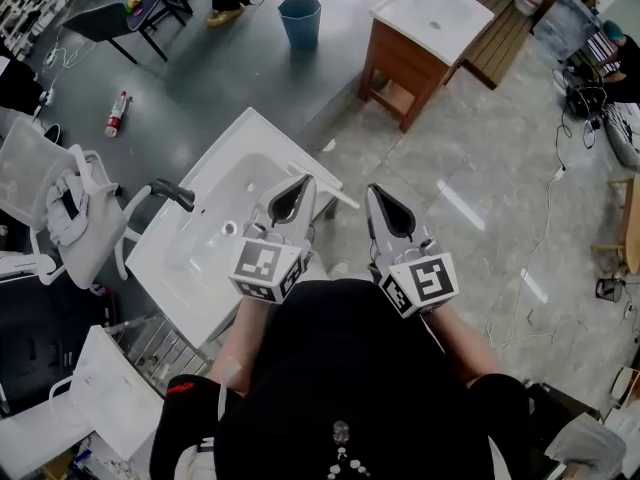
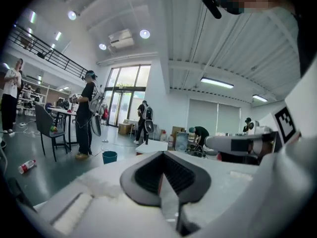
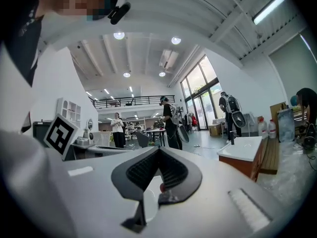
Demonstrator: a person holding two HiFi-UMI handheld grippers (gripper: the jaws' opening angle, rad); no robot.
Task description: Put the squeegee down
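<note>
Both grippers are raised close to the person's chest, side by side above the floor. The left gripper [image 1: 305,181] [image 2: 161,155] is shut and holds nothing; it hangs over the right edge of a white sink basin [image 1: 200,268]. The right gripper [image 1: 372,189] [image 3: 158,150] points the same way over grey floor, its tips together and empty. A thin pale bar [image 1: 338,197], possibly the squeegee, lies at the sink's corner between the two gripper tips; it is too small to tell for sure. Neither gripper touches it.
A black faucet [image 1: 175,194] stands at the sink's left side. A second washstand on a wooden cabinet [image 1: 412,60] stands ahead, with a blue bucket [image 1: 300,19] near it. A white chair [image 1: 60,203] is at the left, a bottle [image 1: 117,114] on the floor. People [image 2: 88,114] stand farther off.
</note>
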